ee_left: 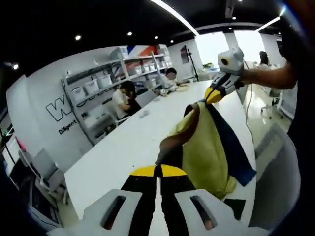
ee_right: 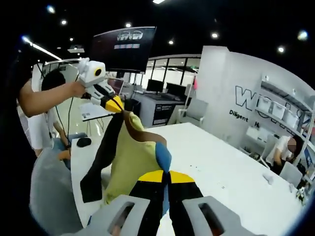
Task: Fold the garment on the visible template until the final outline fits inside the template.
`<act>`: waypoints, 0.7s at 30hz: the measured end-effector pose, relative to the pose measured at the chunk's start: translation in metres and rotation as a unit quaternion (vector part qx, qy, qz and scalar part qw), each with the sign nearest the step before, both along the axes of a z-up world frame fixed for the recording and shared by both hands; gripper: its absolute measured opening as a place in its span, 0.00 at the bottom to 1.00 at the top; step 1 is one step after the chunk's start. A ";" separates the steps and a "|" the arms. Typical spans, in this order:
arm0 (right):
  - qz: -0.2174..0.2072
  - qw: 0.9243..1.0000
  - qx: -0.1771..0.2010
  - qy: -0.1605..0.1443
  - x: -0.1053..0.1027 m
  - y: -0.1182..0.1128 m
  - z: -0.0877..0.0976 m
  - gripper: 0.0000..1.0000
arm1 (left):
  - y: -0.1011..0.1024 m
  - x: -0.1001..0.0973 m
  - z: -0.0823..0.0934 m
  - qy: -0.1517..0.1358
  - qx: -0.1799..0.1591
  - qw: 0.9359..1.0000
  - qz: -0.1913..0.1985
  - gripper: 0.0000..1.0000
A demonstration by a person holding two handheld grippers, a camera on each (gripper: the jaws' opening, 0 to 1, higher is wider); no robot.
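A yellow garment with dark blue trim hangs stretched in the air above the white table. At the bottom of the left gripper view, my left gripper is shut on one end of it. My right gripper, held by a person's hand, is shut on the far upper end. In the right gripper view the garment runs from my right gripper, shut on it at the bottom, up to my left gripper. A dark flap dangles low. I cannot make out a template.
A grey chair stands beside the table; its back is close. Shelves with white bins line the wall. Two people sit at the table's far end. A mouse lies on another desk.
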State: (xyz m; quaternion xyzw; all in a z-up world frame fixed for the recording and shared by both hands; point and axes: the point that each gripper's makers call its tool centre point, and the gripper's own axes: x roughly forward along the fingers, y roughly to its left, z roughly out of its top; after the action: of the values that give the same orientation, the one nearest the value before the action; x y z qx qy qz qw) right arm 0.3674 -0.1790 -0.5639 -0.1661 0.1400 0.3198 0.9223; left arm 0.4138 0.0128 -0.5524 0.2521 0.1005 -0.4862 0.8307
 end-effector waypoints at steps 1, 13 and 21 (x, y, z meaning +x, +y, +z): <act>-0.002 1.000 -0.005 -0.003 0.003 0.000 -0.002 0.00 | 0.000 0.002 -0.003 -0.001 0.006 1.000 0.003 0.02; -0.024 0.999 -0.028 -0.008 0.042 -0.007 -0.036 0.00 | -0.003 0.034 -0.034 0.010 0.011 1.000 0.027 0.02; -0.036 0.998 -0.049 -0.003 0.068 -0.013 -0.061 0.00 | -0.009 0.055 -0.053 0.032 0.018 0.999 0.036 0.02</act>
State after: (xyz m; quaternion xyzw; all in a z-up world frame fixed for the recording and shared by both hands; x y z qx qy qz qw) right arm 0.4359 -0.1924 -0.6253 -0.2069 0.1584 0.2785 0.9244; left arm 0.4691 0.0038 -0.6055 0.2474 0.1446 -0.4619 0.8394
